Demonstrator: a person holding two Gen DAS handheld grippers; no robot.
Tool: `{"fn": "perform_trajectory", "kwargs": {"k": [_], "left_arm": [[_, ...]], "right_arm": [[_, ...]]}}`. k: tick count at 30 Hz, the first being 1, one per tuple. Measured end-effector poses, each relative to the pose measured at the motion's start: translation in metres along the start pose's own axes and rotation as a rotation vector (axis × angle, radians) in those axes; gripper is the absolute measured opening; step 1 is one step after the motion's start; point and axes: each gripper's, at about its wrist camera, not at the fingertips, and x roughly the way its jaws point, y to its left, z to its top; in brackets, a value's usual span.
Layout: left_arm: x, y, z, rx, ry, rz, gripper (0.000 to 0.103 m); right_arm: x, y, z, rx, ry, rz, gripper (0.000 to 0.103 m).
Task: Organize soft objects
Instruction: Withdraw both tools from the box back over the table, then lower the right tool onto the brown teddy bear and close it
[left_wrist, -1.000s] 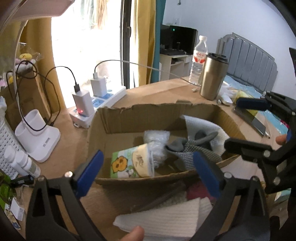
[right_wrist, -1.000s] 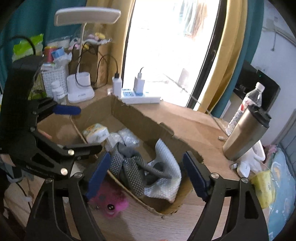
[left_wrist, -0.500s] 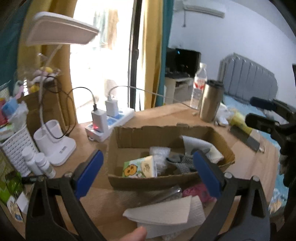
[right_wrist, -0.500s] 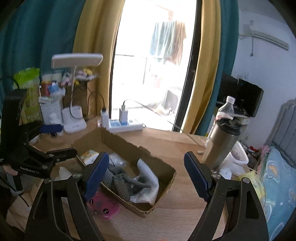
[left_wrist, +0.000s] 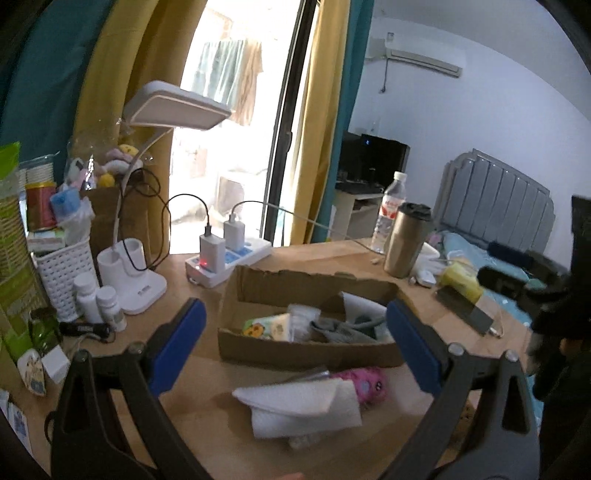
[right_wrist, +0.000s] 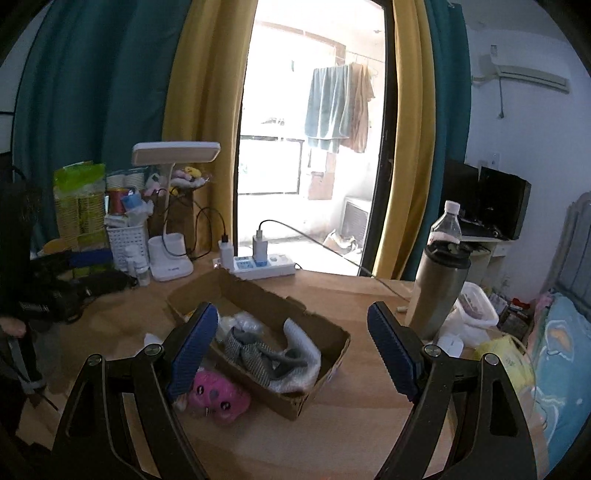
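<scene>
From the left wrist view my left gripper (left_wrist: 295, 343) hangs above the wooden table (left_wrist: 321, 251) with its blue-padded fingers (left_wrist: 177, 343) spread wide and nothing between them. The folded white ribbed cloth (left_wrist: 299, 408) below it is smeared by blur, and it hides part of the pink plush toy (left_wrist: 364, 382) lying just outside the shallow brown cardboard box (left_wrist: 306, 350). Inside the box I can make out a small printed tissue pack (left_wrist: 267, 326), a crinkled clear plastic bag (left_wrist: 303, 314) and a grey knitted glove (left_wrist: 343, 332), but their edges run together.

My right gripper (right_wrist: 291, 350) is equally wide open and empty. Its left pad covers one corner of the box (right_wrist: 332, 354), and the white bubble-textured wrap (right_wrist: 299, 350) lies draped over the glove (right_wrist: 251, 350). The plush toy (right_wrist: 218, 397) touches the box's near wall.

Compared with a second ago, both grippers have pulled up and back, so the box looks smaller and the white desk lamp (left_wrist: 177, 107) has come into sight in the left view.
</scene>
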Motion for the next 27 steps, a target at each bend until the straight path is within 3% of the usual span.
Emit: {"fn": "perform_trajectory", "kwargs": {"k": [7,13,19,27], "left_arm": [[-0.022,-0.017,-0.016,0.04,0.005,0.01,0.099],[-0.021,-0.022,-0.036,-0.02,0.033,0.014,0.099],[-0.02,-0.026,-0.054,-0.051,0.055,0.041,0.099],[-0.009,-0.046,-0.086,-0.036,0.156,-0.017,0.099]], "right_arm": [[-0.008,-0.002,-0.02,0.033,0.024,0.025,0.086],[-0.011,0.013,-0.034,0.06,0.051,0.09,0.086],[-0.012,0.024,-0.051,0.047,0.097,0.097,0.086],[-0.011,0.03,-0.077,0.033,0.196,0.071,0.086]]}}
